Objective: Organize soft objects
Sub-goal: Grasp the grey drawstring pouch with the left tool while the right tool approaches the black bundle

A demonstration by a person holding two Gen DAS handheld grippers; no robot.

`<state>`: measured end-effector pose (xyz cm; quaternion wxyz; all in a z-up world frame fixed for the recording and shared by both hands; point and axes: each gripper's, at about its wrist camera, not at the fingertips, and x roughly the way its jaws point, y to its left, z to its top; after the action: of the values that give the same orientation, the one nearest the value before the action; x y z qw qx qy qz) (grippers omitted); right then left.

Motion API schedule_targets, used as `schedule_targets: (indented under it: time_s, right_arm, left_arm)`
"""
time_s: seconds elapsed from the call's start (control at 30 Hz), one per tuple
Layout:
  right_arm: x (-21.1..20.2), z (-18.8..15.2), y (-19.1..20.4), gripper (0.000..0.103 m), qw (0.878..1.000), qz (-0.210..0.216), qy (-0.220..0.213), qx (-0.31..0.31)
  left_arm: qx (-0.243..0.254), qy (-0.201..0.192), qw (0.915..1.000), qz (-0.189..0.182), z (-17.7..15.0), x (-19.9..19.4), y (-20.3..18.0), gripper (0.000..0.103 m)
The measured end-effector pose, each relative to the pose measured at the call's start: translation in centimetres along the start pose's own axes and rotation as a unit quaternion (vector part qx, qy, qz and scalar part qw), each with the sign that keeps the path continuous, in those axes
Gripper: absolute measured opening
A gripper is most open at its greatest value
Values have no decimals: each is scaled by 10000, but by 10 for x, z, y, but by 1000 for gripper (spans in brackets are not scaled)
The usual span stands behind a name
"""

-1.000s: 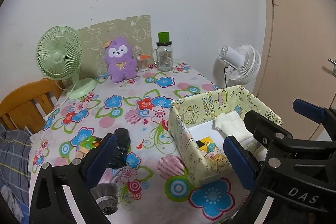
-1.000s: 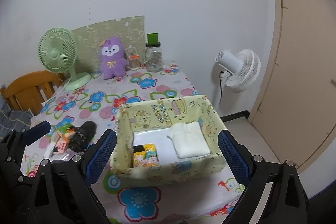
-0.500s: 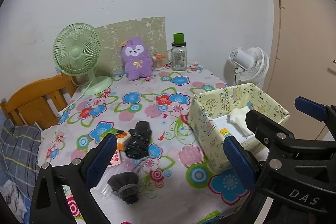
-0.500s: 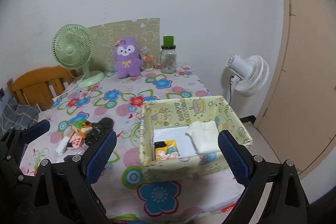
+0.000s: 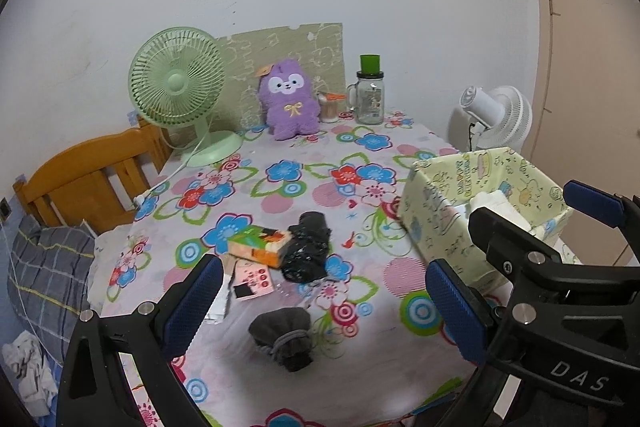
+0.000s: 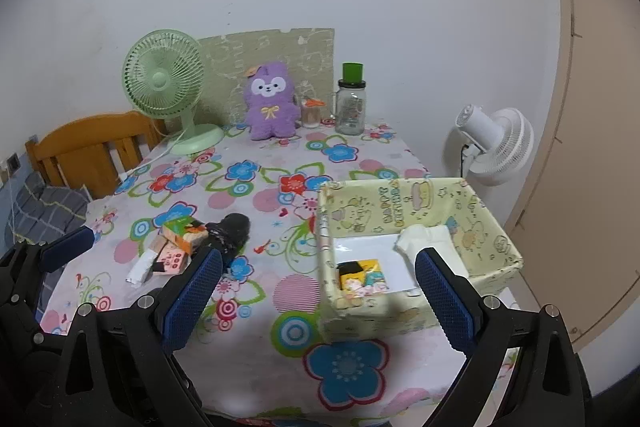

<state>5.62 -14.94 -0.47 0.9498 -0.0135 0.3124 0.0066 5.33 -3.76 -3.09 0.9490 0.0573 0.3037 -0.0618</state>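
Low over the near table edge my left gripper (image 5: 324, 303) stands open and empty. A grey rolled sock (image 5: 284, 335) lies between its fingers, farther on. Beyond the sock are a black crumpled bundle (image 5: 306, 247), an orange and green tissue pack (image 5: 260, 245) and a pink packet (image 5: 252, 279). My right gripper (image 6: 318, 301) is also open and empty, in front of the yellow cartoon-print box (image 6: 392, 195). The box holds a white folded cloth (image 6: 424, 239) and a yellow packet (image 6: 362, 275). A purple plush (image 5: 288, 103) sits upright at the back.
A green desk fan (image 5: 176, 83) and a glass jar with a green lid (image 5: 370, 99) stand at the back of the floral table (image 5: 280, 203). A wooden chair (image 5: 92, 175) is at the left, a white floor fan (image 5: 492, 119) at the right.
Both grippers have drawn back from the table and the left one has shifted left. The grey sock and the near table edge have come into the left view. Nothing was picked up.
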Motion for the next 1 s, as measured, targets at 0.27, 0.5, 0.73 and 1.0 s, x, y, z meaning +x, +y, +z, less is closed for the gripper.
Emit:
schedule_targets:
  time_s: [0.27,0.5,0.73,1.0]
  right_arm:
    - [10,-4,22,99,9996,226,16,-141]
    - [23,-12,42,99,9987,397,35,-324]
    - [44,-23,59,99,9976,453,193,-493]
    - [65,-33,71,99,9960,561,421,-549]
  left_arm:
    - [-67,85,9999,110,-9,4,21,102]
    - [-168,240,9994,157,-19,14,40,102]
    - [-196,471,9986,112,-34,30,52,102]
    - [-311,728,9968,68,-48,47,66,102]
